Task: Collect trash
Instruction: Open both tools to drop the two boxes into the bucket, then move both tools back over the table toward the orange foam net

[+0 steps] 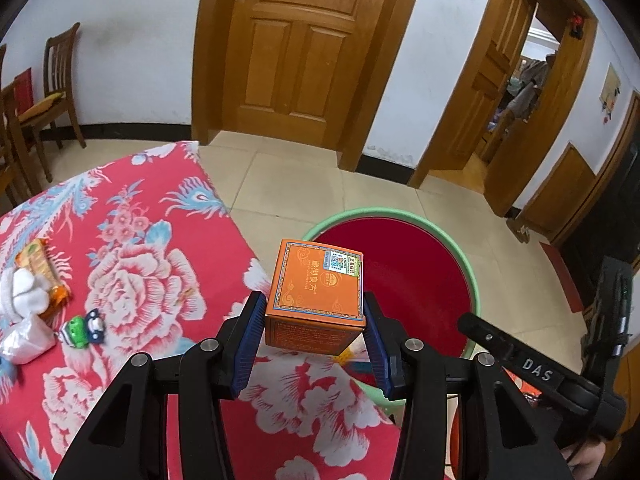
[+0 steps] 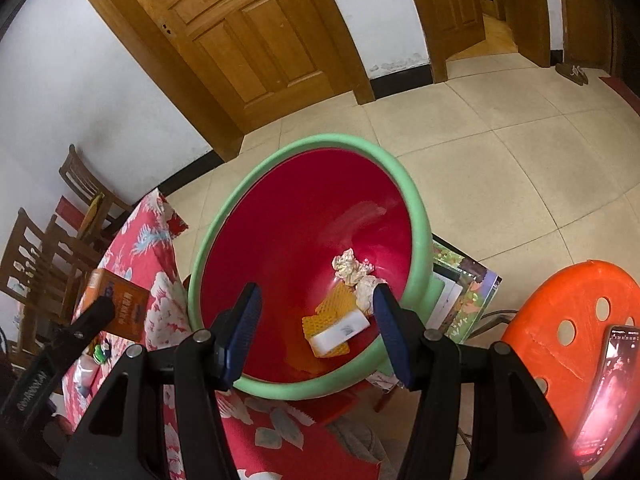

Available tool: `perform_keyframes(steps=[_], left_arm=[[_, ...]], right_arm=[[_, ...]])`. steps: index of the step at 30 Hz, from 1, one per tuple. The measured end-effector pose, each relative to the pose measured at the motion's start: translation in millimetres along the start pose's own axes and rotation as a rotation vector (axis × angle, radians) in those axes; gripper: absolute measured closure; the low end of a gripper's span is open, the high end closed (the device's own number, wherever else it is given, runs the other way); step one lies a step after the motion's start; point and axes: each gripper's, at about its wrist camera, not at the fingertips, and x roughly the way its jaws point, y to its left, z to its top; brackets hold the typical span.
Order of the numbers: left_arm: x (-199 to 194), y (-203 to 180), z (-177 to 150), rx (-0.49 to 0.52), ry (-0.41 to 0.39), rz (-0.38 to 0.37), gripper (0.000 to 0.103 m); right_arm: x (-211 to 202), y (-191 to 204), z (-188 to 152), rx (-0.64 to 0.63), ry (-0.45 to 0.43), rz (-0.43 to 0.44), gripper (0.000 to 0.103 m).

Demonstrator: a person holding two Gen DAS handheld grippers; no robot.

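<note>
My left gripper [image 1: 314, 320] is shut on an orange box [image 1: 316, 288] and holds it in the air at the table's right edge, in front of the red basin with a green rim [image 1: 474, 280]. The box also shows in the right wrist view [image 2: 124, 304]. My right gripper [image 2: 314, 320] is open and empty, over the near rim of the basin [image 2: 212, 240]. Inside the basin lie crumpled paper [image 2: 352, 268], a yellow foam net [image 2: 332, 312] and a white box [image 2: 340, 334].
The table has a red flowered cloth [image 1: 132, 280]. On its left lie an orange snack wrapper [image 1: 40, 268], white tissue [image 1: 22, 292], a plastic bag [image 1: 26, 338] and small toy cars [image 1: 82, 328]. An orange stool [image 2: 568, 312] with a phone [image 2: 608, 384] stands right. Wooden chairs [image 1: 52, 92] stand far left.
</note>
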Motion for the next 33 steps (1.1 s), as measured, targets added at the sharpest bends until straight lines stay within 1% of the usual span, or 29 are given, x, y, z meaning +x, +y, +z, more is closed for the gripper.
perform_keyframes(steps=[10,14,18,19,20,22,33], left_arm=[[23.6,-19.9,2.0,0.037,0.034,-0.011,0.054],[35.1,-25.3,2.8,0.05,0.051,-0.019,0.054],[43.0,-28.6,3.3,0.061,0.07,-0.01,0.053],[43.6,-29.0,3.2,0.06,0.072,-0.007,0.051],[43.9,-29.3,3.4,0.056,0.073,-0.004,0.047],[42.8,-28.0,3.4,0.05,0.066,0.003,0.044],[24.5,-20.5,4.2,0.023,0.043,0.018,0.044]], right_arm=[[-8.8,-11.2,9.0,0.038,-0.03,0.006,0.043],[-8.5,-13.0,10.2,0.04,-0.036,-0.008,0.043],[-7.4,-16.4,10.5,0.054,-0.035,-0.004,0.043],[-7.6,-17.0,10.6,0.055,-0.035,-0.003,0.043],[-7.8,-17.2,10.6,0.056,-0.035,-0.002,0.043],[-9.1,-18.2,10.3,0.058,-0.039,-0.002,0.043],[-15.5,-18.0,8.6,0.067,-0.05,0.009,0.043]])
